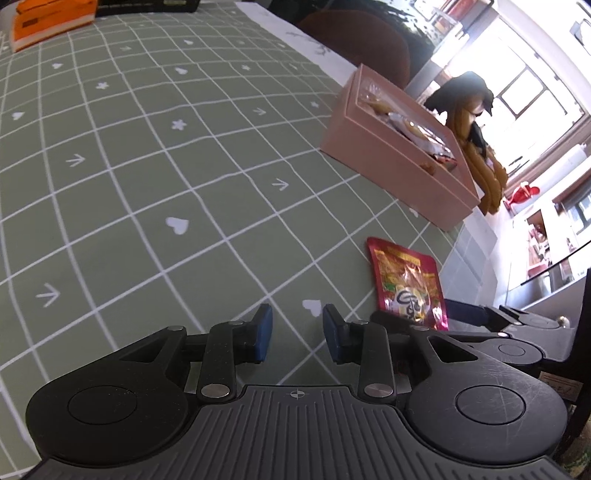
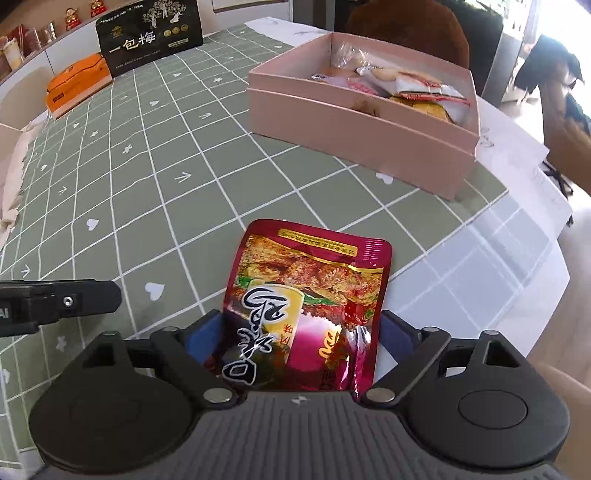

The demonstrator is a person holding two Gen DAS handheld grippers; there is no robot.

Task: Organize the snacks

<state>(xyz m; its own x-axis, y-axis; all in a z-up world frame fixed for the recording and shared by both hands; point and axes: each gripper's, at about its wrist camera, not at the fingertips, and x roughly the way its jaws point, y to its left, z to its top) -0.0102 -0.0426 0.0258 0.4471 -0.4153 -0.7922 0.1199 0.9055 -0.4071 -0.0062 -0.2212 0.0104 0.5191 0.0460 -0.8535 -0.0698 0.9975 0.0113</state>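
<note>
A red snack packet [image 2: 306,306] lies between the fingers of my right gripper [image 2: 301,336], whose jaws stand wide on either side of it, just above the green checked tablecloth [image 2: 155,166]. The packet also shows in the left wrist view [image 1: 406,284]. A pink box [image 2: 354,122] holding several wrapped snacks stands beyond it, also seen in the left wrist view [image 1: 391,162]. My left gripper [image 1: 297,332] is open and empty, low over the cloth, left of the packet.
A black gift box [image 2: 151,33] and an orange box [image 2: 77,85] stand at the table's far side. White cloth [image 2: 14,177] lies at the left edge. A brown chair back [image 2: 406,29] stands behind the pink box. The table edge runs at the right.
</note>
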